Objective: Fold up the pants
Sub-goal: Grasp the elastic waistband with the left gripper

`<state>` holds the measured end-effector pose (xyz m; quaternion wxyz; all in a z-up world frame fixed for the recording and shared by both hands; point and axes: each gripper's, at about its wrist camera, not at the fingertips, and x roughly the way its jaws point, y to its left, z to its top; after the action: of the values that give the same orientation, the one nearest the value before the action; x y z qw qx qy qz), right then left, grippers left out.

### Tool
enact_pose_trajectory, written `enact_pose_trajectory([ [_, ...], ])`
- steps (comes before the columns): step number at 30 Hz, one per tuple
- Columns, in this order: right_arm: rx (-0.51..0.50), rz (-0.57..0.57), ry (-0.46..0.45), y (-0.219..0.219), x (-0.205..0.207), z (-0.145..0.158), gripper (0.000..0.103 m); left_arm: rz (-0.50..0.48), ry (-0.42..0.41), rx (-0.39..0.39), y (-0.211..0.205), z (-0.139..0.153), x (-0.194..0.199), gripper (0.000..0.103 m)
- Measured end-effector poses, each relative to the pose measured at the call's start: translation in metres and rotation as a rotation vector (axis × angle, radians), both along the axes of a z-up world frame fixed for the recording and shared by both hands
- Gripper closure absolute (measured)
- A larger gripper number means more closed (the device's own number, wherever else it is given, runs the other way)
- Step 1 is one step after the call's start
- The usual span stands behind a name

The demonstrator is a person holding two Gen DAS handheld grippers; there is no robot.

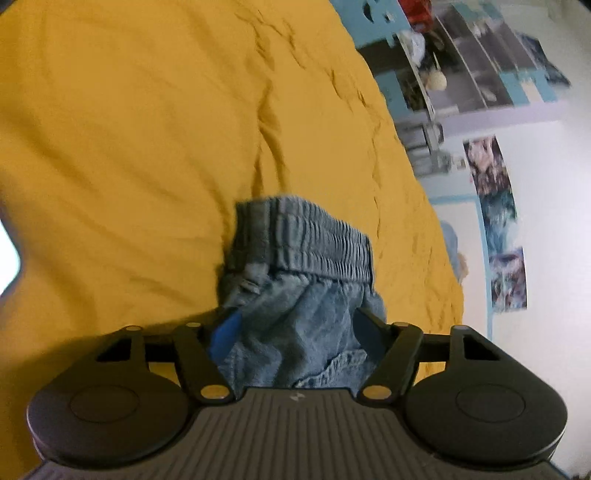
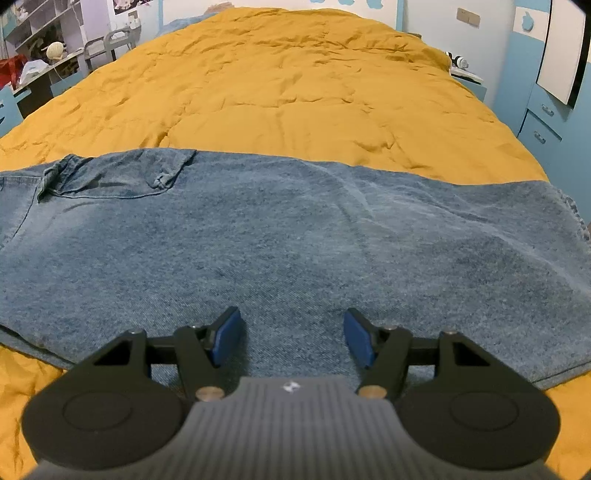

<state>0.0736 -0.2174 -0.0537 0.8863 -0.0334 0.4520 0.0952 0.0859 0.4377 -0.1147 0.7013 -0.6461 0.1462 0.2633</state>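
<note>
A big yellow blanket (image 2: 295, 74) covered the bed. Shelves (image 2: 40, 22) stood at the upper left, with a round ball of yarn (image 2: 55, 50). Blue drawers (image 2: 543, 125) were at the right.

No readable text, number or brand is found in either view; only a small pale emblem is seen on the ribbed grey body of the left gripper (image 1: 295, 332) and the right gripper (image 2: 293, 338), without any letters
</note>
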Motion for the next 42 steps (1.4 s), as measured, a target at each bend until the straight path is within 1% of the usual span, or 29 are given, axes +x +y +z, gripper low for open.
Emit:
enact_pose_trajectory([
  [2,0.002,0.002,-0.002,0.0,0.0,-0.002,0.042,0.024,0.028,0.033,0.0,0.005,-0.004,0.021],
  [3,0.002,0.003,-0.003,0.0,0.0,-0.003,0.042,0.021,0.055,0.071,0.001,0.007,-0.003,0.021],
  [4,0.002,0.004,-0.004,0.001,0.0,-0.003,0.042,0.013,0.092,0.088,0.003,0.006,0.001,0.021],
  [5,0.003,0.005,-0.006,0.0,0.0,-0.003,0.042,0.019,0.107,0.073,0.005,0.002,0.003,0.021],
  [6,0.005,0.006,-0.006,0.0,0.0,-0.003,0.042,0.023,0.105,0.048,0.007,-0.004,0.004,0.021],
  [7,0.006,0.006,-0.006,0.0,0.0,-0.003,0.042,0.016,0.1,0.042,0.009,-0.008,0.007,0.021],
  [9,0.012,0.008,-0.008,-0.001,-0.001,-0.003,0.042,-0.013,0.099,0.064,0.011,-0.011,0.018,0.022],
  [10,0.013,0.011,-0.009,-0.002,-0.001,-0.004,0.042,-0.021,0.097,0.079,0.011,-0.012,0.024,0.024],
  [11,0.013,0.012,-0.008,-0.002,-0.001,-0.004,0.042,-0.031,0.085,0.09,0.012,-0.01,0.031,0.03],
  [12,0.015,0.011,-0.008,-0.002,-0.001,-0.004,0.042,-0.035,0.09,0.104,0.012,-0.009,0.036,0.03],
  [13,0.016,0.009,-0.009,-0.002,-0.001,-0.004,0.041,-0.029,0.11,0.124,0.01,-0.008,0.036,0.036],
  [14,0.015,0.008,-0.011,-0.002,-0.001,-0.004,0.041,-0.028,0.128,0.145,0.008,-0.006,0.038,0.046],
  [15,0.012,0.01,-0.012,-0.001,-0.002,-0.004,0.041,-0.022,0.141,0.166,0.006,-0.003,0.038,0.051],
  [16,0.01,0.012,-0.012,-0.001,-0.002,-0.004,0.041,-0.019,0.136,0.179,0.001,-0.001,0.034,0.06],
  [17,0.008,0.015,-0.012,-0.001,-0.002,-0.004,0.041,-0.015,0.12,0.201,-0.003,0.004,0.03,0.066],
  [19,0.009,0.021,-0.01,-0.001,-0.002,-0.003,0.041,-0.026,0.106,0.27,-0.012,0.017,0.028,0.07],
  [20,0.012,0.022,-0.009,-0.002,-0.002,-0.003,0.041,-0.038,0.119,0.311,-0.016,0.024,0.029,0.07],
  [21,0.014,0.022,-0.008,-0.002,-0.002,-0.002,0.041,-0.054,0.15,0.359,-0.022,0.032,0.033,0.071],
  [22,0.016,0.023,-0.007,-0.002,-0.002,-0.002,0.041,-0.064,0.181,0.391,-0.027,0.038,0.037,0.071],
  [25,0.031,0.028,-0.006,-0.003,-0.005,0.0,0.041,-0.077,0.245,0.443,-0.039,0.054,0.043,0.073],
  [27,0.045,0.036,-0.005,-0.005,-0.008,0.001,0.042,-0.095,0.321,0.497,-0.049,0.065,0.051,0.075],
  [28,0.05,0.04,-0.004,-0.005,-0.009,0.001,0.042,-0.111,0.351,0.526,-0.055,0.071,0.056,0.077],
  [30,0.059,0.044,-0.003,-0.006,-0.011,0.001,0.042,-0.139,0.399,0.589,-0.069,0.085,0.067,0.077],
  [33,0.081,0.038,-0.003,-0.009,-0.014,0.002,0.042,-0.185,0.361,0.677,-0.096,0.106,0.076,0.08],
  [39,0.138,0.027,-0.01,-0.017,-0.016,0.008,0.043,-0.299,0.318,0.983,-0.189,0.147,0.085,0.081],
  [42,0.18,0.006,-0.013,-0.024,-0.017,0.016,0.043,-0.355,0.291,1.092,-0.236,0.165,0.089,0.081],
])
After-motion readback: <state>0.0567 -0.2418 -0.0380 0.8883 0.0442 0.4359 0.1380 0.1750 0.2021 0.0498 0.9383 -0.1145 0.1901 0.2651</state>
